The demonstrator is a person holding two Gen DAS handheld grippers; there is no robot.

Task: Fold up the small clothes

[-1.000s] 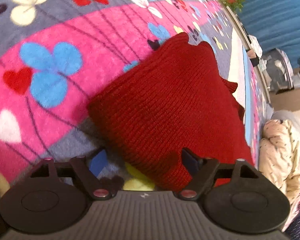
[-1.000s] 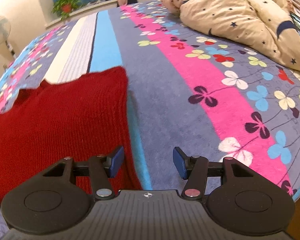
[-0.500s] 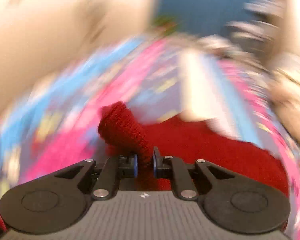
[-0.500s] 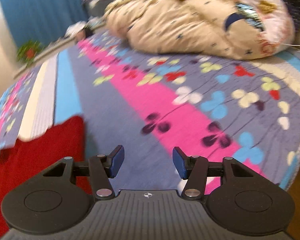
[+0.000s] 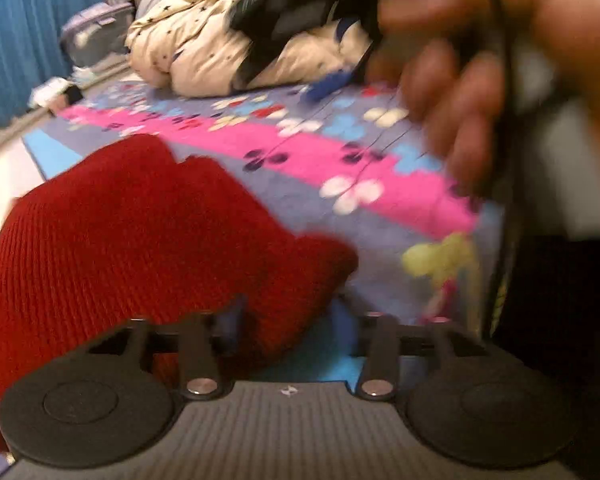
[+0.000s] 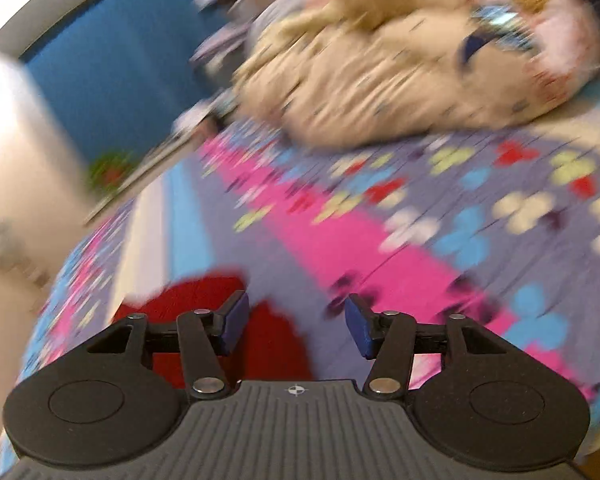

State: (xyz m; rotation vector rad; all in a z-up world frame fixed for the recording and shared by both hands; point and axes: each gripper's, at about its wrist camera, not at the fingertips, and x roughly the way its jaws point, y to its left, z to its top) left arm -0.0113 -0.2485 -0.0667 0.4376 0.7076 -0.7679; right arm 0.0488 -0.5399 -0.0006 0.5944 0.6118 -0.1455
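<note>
A red knitted garment lies bunched on the flowered bedspread, filling the lower left of the left wrist view. My left gripper is open; a fold of the red knit lies over its left finger and reaches between the jaws. In the blurred right wrist view the red garment shows low and left, just ahead of my right gripper, which is open and empty above the bedspread. A hand holding the other gripper shows at the top right of the left wrist view.
A cream star-print duvet is heaped at the far side of the bed, also in the right wrist view. Blue curtains and a potted plant stand beyond. The bed's edge drops off at right.
My left gripper, shut on a fold of the red garment half a second ago, has swung right and opened. My right gripper has lifted and tilted, still open.
</note>
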